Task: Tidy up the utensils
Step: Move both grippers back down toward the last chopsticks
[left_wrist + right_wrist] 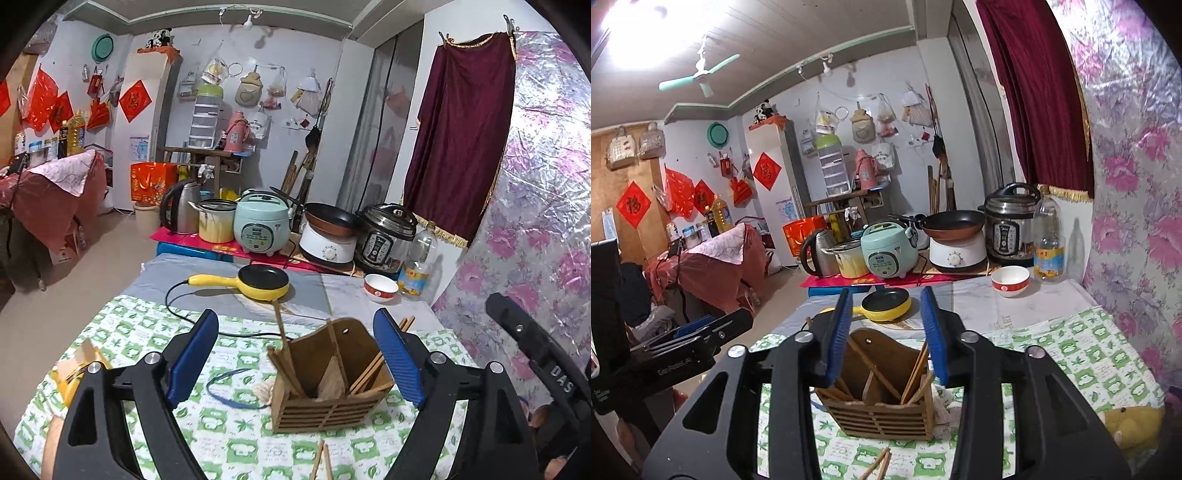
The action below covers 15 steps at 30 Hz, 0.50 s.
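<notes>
Nearest my left gripper (295, 354), two loose chopsticks (320, 459) lie on the green-checked cloth (236, 435). Its jaws stand wide, empty. My right gripper (888, 336) is narrower, also empty. Ahead of both stands the wooden utensil holder (328, 391), chopsticks inside; beyond it, a yellow pan (263, 282).

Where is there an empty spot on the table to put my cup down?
Bare green-checked cloth lies right of the wooden chopstick holder, below the red-and-white bowl. Another bare patch lies between the yellow pan's black cord and the blue loop. It is crowded at the back, where cookers and the kettle stand close together.
</notes>
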Each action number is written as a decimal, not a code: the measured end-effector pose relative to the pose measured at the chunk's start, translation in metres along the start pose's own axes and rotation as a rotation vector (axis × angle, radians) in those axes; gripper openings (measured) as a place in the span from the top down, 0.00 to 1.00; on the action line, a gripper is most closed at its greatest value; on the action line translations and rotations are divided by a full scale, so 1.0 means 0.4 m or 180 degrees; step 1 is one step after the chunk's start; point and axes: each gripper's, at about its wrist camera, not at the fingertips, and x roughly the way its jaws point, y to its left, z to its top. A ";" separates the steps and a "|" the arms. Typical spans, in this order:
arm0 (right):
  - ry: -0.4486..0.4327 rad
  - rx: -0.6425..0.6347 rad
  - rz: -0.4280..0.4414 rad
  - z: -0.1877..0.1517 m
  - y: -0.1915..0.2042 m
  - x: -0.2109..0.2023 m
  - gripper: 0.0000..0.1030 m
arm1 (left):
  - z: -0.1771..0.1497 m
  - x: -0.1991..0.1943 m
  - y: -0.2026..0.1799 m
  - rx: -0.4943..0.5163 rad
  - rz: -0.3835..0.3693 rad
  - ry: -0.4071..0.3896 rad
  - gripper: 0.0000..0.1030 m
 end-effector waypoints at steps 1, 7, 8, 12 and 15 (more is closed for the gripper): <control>-0.0014 -0.0035 -0.0015 -0.004 0.005 -0.017 0.58 | -0.009 -0.014 0.001 0.0010 0.0007 -0.0004 0.16; -0.0013 -0.0214 -0.0108 -0.064 0.014 -0.094 0.43 | -0.146 -0.052 0.049 0.0006 0.0131 0.0110 0.08; -0.0015 -0.0213 -0.0160 -0.100 0.003 -0.108 0.41 | -0.169 -0.049 0.062 -0.0009 0.0147 0.0179 0.08; 0.0351 -0.0274 -0.0323 -0.245 -0.020 -0.101 0.38 | -0.281 -0.040 0.123 -0.0068 0.0240 0.0441 0.08; 0.0561 -0.0487 -0.0466 -0.338 -0.021 -0.089 0.38 | -0.361 -0.036 0.153 -0.0033 0.0344 0.0649 0.08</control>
